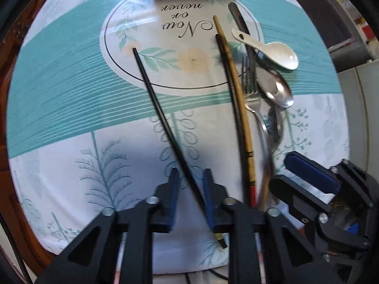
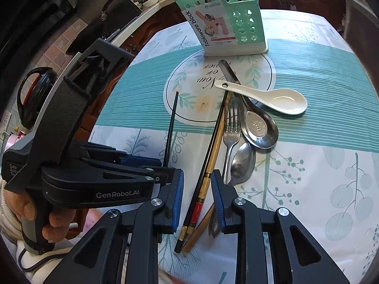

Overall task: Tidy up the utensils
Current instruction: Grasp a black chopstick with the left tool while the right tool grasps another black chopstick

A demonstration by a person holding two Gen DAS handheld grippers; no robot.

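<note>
left gripper [image 1: 190, 196]: jaws narrowed around the black chopstick [image 1: 156, 108], contact unclear.
chopstick: thin, matte; runs from bottom centre to upper left.
right gripper [image 2: 197, 198]: jaws part-open astride chopstick pair [image 2: 208, 165].
holder [image 2: 227, 21]: green plastic, top centre on desk [image 2: 319, 82].

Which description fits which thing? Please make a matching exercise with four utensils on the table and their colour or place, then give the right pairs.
Things:
1. ceramic spoon
2. lone chopstick
3. fork
4. utensil holder

Descriptions:
a. green, standing at the far end of the cloth
b. black, between the left gripper's pads
c. white, lying across a steel handle
d. steel, tines pointing toward the holder

Pairs: 1-c, 2-b, 3-d, 4-a
</note>
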